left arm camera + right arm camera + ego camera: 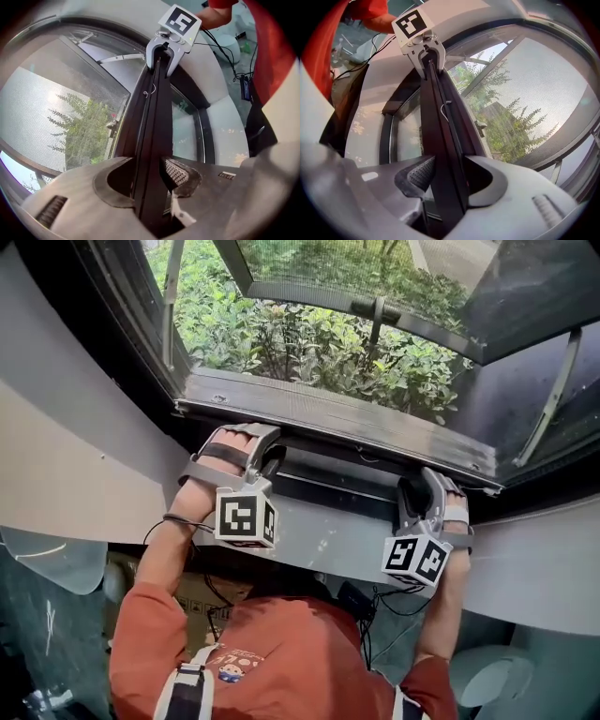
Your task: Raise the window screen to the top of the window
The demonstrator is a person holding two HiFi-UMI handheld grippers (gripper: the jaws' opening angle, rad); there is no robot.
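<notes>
Clamped with the left gripper (149, 176) onto the dark bottom bar (152, 126) of the window screen, ribbed pad (180, 172) against its side. Clamped with the right gripper (443, 178) onto the same bar, well apart from the left one. Held at two places, probably to keep it level and avoid jamming while pushing up. Beyond the jaws, stretched over the opening, the mesh (56, 108). Seemingly low in the window frame (131, 343); raising judged hardly begun.
</notes>
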